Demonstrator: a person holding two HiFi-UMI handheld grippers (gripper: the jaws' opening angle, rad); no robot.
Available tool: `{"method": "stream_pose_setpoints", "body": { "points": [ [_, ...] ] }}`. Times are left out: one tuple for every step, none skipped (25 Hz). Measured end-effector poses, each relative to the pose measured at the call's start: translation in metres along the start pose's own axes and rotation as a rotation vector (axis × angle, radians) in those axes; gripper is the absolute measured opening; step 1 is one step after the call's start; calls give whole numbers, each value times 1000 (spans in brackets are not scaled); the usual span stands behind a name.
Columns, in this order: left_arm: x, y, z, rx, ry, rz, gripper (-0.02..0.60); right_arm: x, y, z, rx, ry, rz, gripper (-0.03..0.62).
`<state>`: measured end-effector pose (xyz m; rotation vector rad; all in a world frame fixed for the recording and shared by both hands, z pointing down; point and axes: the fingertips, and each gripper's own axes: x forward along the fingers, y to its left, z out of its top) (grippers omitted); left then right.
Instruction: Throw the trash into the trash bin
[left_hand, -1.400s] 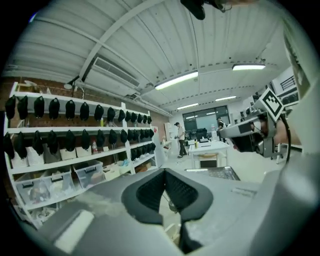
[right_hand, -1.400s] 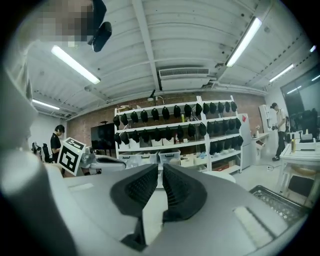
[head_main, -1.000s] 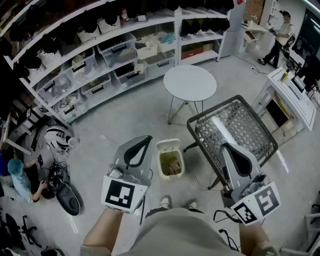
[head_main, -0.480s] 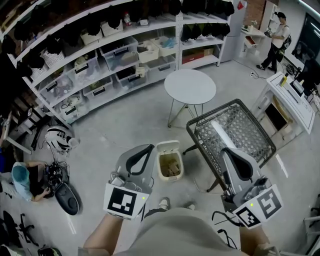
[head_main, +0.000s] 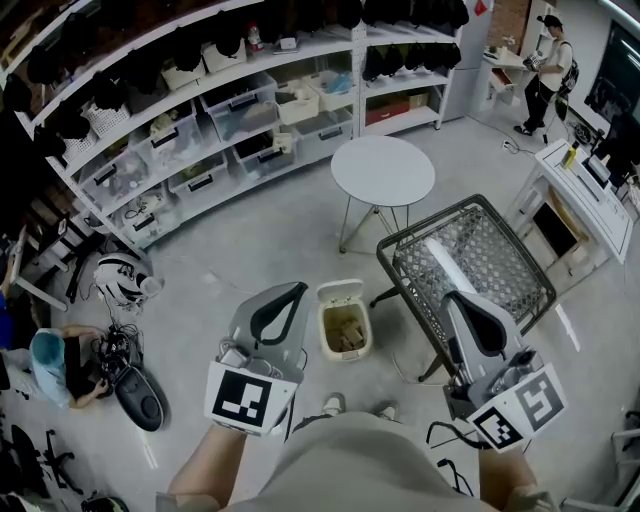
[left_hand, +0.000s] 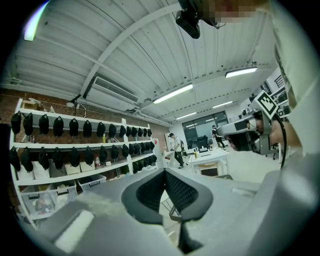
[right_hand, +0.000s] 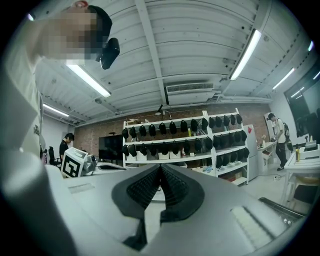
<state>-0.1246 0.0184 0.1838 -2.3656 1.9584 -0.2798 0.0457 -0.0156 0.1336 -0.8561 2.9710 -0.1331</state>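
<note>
A small white trash bin (head_main: 343, 322) stands open on the grey floor just ahead of my feet, with brownish trash lying inside it. My left gripper (head_main: 295, 289) hovers to the left of the bin, its jaws shut with nothing between them. My right gripper (head_main: 453, 297) hovers to the right of the bin, over the near edge of a wire cart (head_main: 466, 262), and is shut and empty too. In the left gripper view the pads (left_hand: 176, 187) meet at the tip. The right gripper view shows its pads (right_hand: 171, 186) pressed together the same way.
A round white table (head_main: 383, 170) stands beyond the bin. Long white shelves (head_main: 200, 120) with bins and dark caps line the back. A person (head_main: 50, 360) crouches on the floor at left beside cables, and another person (head_main: 540, 75) stands far right by a white desk (head_main: 585, 195).
Both grippers stay almost where they were and remain shut. The standing person at the far right has shifted a little.
</note>
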Motion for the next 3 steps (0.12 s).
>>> {"method": "stream_pose_setpoints", "body": {
  "points": [
    [1, 1, 1, 2, -1, -1, 2, 1, -1, 1, 1, -4, -1, 5],
    [2, 3, 2, 4, -3, -1, 2, 3, -1, 2, 1, -8, -2, 5],
    [3, 4, 3, 6, -4, -2, 2, 5, -2, 4, 0, -12, -3, 5]
  ]
}}
